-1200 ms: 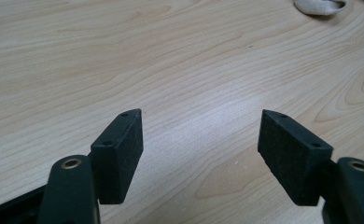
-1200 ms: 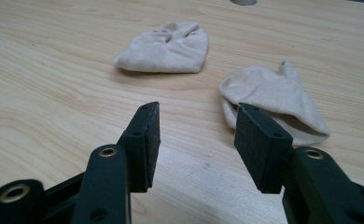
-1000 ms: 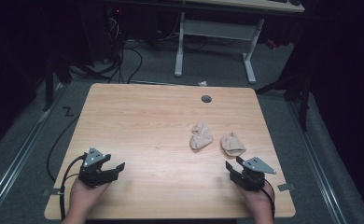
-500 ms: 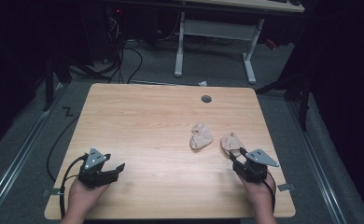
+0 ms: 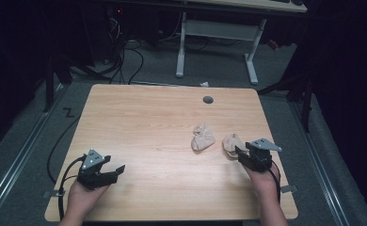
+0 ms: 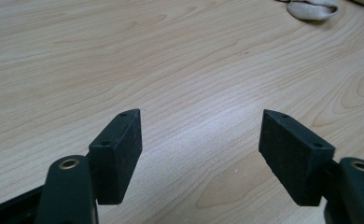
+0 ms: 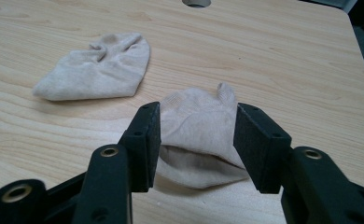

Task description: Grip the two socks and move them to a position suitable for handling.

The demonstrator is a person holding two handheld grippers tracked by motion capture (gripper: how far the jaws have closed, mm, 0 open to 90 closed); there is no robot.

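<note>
A lab or recording room, dimly lit. Light wood-grain table with a round grey cable grommet near its far edge, standing on grey carpet floor. Behind it, the white metal legs of a second desk. Black cables lie loose on the floor at far left. Dark surroundings enclose the table on both sides.

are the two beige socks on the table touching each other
Apart. The high view shows bare wood between the left sock and the right sock.
</note>
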